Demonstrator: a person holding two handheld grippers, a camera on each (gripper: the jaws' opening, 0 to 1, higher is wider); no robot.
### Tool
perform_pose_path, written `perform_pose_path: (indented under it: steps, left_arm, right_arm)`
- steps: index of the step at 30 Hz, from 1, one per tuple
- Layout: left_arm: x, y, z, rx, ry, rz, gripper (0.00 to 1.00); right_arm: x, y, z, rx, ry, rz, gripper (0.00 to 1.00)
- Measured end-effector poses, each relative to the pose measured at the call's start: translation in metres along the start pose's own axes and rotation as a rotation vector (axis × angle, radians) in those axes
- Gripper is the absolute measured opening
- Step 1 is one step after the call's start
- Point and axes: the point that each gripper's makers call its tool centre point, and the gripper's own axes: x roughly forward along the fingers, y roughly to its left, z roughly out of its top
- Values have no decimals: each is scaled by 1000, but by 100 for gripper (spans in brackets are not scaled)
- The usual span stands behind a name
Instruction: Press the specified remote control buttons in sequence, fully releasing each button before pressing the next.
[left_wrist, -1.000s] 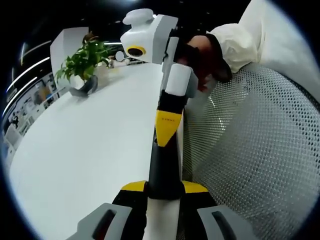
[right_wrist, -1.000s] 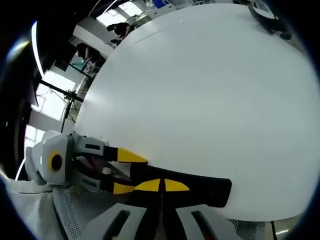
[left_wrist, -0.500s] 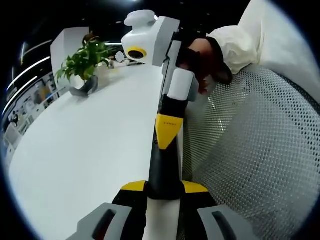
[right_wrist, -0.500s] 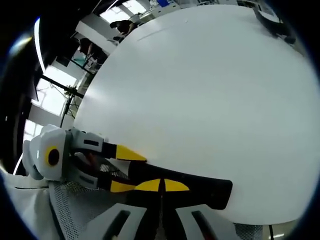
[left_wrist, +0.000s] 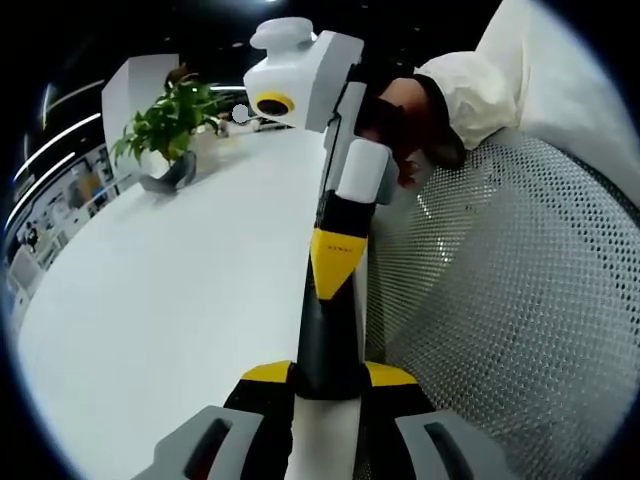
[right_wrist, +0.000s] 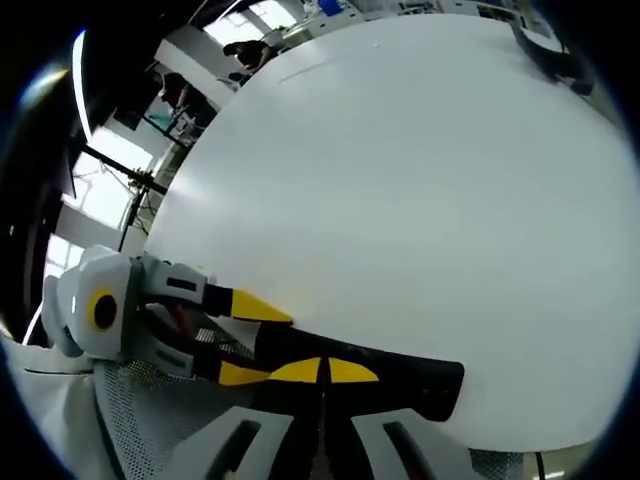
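Remote (left_wrist: 328, 335) was off the table (left_wrist: 180, 290), held in the air along its edge, next to a mesh chair (left_wrist: 500, 300). Left gripper (left_wrist: 328, 375) had its jaws pinching the remote's near end across the width. Right gripper (left_wrist: 334, 262) had its jaws pressed together, tip down on the remote's face. Couldn't make out any buttons.

Handling guess: light, rigid plastic shell with smooth, slippery sides. An end-only hold will likely pivot under a press, so grip firmly across the width, close to the target button.
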Motion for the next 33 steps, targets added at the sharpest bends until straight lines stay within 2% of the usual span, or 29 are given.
perform_pose_path:
  steps: [10,19,21,25,33]
  left_arm:
    - [0,0,0,4,7,2,25]
    - [0,-1,1,4,7,2,25]
    - [1,-1,0,4,7,2,25]
    - [0,-1,1,3,8,2,25]
    - [0,-1,1,0,8,4,25]
  right_arm:
    - [0,0,0,23,5,5,0]
    - [4,11,-3,-28,19,31,0]
    - [4,10,-3,-48,22,23,0]
    - [4,9,-4,-36,23,24,0]
    - [5,9,-4,-102,16,-8,0]
